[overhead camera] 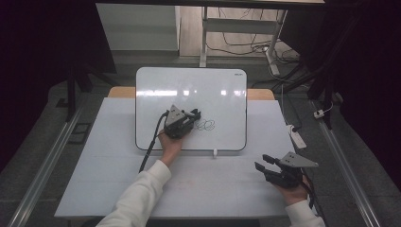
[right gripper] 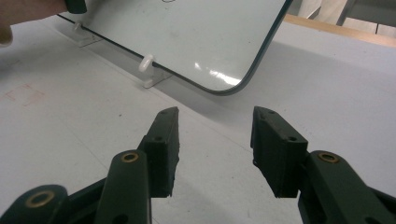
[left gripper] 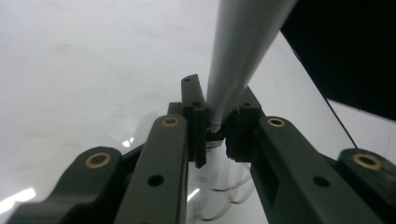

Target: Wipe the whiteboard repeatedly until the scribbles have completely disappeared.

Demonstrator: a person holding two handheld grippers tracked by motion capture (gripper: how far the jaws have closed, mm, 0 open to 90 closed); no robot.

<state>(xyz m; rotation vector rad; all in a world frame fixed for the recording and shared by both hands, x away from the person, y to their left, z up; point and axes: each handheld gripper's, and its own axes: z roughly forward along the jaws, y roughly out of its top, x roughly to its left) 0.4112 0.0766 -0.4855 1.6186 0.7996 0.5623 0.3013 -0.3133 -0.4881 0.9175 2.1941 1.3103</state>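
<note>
Drawing on the whiteboard (overhead camera: pixel 189 85), by the look of it: left gripper (overhead camera: pixel 191 118) clamped on a grey marker (left gripper: pixel 243 51), tip down at the board just beside a black looping scribble (overhead camera: pixel 206 125) to its right; next move, judged only, calls for steady tip contact while tracing on, or a clean lift away; right gripper (overhead camera: pixel 265 164) idle, jaws apart and empty, well off to the right and nearer the person, above the white table cover (overhead camera: pixel 217 184); board propped on small clear clips (right gripper: pixel 147 65); beyond, grey floor, cables (overhead camera: pixel 246 47), a power strip (overhead camera: pixel 297 137).
</note>
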